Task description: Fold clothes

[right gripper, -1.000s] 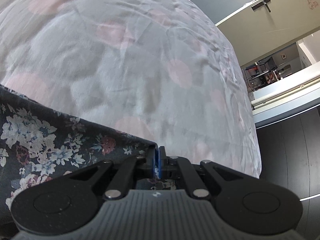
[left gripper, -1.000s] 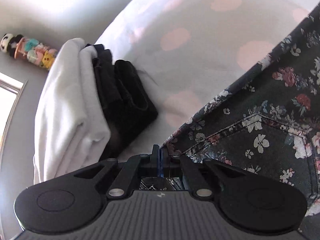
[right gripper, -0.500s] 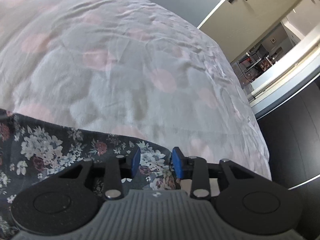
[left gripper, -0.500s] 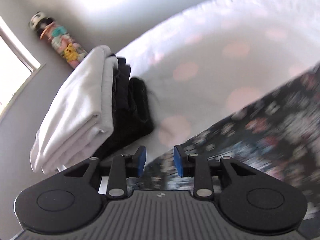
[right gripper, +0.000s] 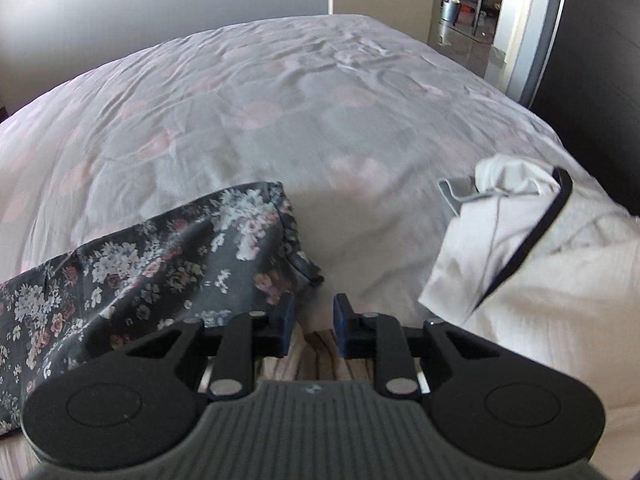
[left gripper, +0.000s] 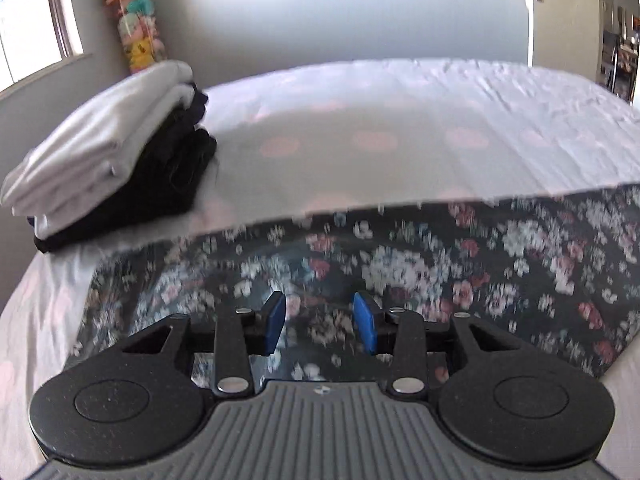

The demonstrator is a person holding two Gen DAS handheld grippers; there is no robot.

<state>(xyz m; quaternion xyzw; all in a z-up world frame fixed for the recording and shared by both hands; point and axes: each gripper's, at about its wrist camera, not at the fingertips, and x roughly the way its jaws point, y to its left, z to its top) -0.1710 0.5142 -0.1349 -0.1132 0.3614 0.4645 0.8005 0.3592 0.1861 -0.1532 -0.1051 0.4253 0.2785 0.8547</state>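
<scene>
Only the left wrist view shows the folded stack point(left gripper: 108, 168) far left; the right's shows a white garment point(right gripper: 532, 264). Floral garment point(left gripper: 400, 264) lies flat on the bed point(left gripper: 380, 128) (dark, blurred). Left gripper point(left gripper: 320, 322) and right gripper point(right gripper: 314, 326) fingers released.

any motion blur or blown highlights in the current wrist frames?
Left wrist: the dark floral-print garment is smeared by motion blur, the window at top left is blown out, and the folded white and black clothes stack is slightly soft. Right wrist: mostly sharp, with the bright doorway overexposed and the polka-dot bedspread mildly soft.
</scene>
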